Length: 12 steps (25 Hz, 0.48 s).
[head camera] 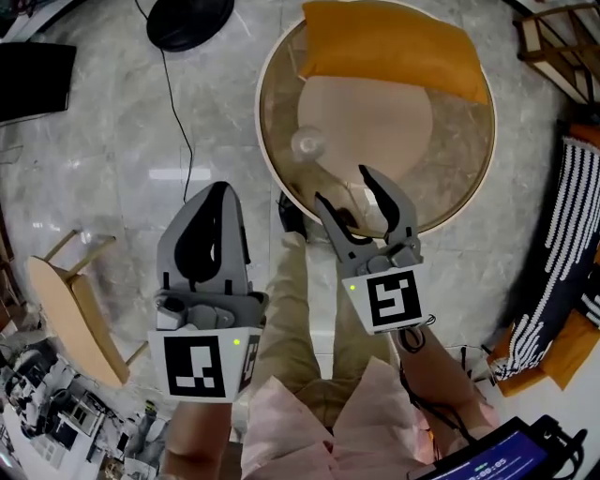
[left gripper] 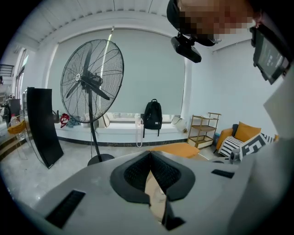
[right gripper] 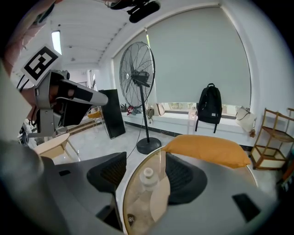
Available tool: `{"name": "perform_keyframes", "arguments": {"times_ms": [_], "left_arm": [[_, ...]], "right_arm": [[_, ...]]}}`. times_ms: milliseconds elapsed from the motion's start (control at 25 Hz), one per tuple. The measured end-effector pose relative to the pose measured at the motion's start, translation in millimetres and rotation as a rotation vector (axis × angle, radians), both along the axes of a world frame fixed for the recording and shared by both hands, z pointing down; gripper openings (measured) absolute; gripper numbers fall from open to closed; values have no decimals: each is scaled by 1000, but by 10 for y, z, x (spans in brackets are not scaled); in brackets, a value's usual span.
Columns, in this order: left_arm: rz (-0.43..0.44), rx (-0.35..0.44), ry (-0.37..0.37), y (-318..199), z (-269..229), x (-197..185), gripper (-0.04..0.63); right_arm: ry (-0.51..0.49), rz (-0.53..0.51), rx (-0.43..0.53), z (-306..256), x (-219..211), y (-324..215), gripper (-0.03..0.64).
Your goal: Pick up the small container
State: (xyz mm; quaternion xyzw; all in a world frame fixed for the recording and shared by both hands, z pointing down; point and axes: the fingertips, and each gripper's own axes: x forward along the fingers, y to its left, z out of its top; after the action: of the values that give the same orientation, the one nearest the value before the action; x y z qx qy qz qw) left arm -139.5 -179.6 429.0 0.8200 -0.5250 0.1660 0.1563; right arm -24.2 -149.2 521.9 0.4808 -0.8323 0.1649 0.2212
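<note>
The small container [head camera: 307, 143] is a clear little bottle with a white cap, standing on the left part of a round glass table [head camera: 469, 192]. My right gripper [head camera: 342, 185] hovers over the table's near edge, open, with the bottle just beyond and left of its tips. In the right gripper view the bottle [right gripper: 147, 178] stands between and ahead of the spread fingers [right gripper: 110, 173], untouched. My left gripper [head camera: 220, 192] hangs left of the table over the floor, shut and empty. In its own view the left gripper [left gripper: 149, 158] has its pads pressed together.
An orange cushion [head camera: 394, 47] covers the table's far side. A fan base [head camera: 187, 21] and its cord lie on the marble floor at far left. A wooden chair [head camera: 70, 309] stands at near left, a striped cushion [head camera: 553, 272] at right, a wooden shelf [head camera: 562, 42] at far right.
</note>
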Motion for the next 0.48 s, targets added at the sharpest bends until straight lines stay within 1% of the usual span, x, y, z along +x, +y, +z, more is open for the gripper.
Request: {"name": "perform_keyframes", "arguments": {"times_ms": [480], "left_arm": [[20, -39, -1, -384, 585, -153, 12]], "right_arm": [[55, 6, -27, 691, -153, -258, 288]]}}
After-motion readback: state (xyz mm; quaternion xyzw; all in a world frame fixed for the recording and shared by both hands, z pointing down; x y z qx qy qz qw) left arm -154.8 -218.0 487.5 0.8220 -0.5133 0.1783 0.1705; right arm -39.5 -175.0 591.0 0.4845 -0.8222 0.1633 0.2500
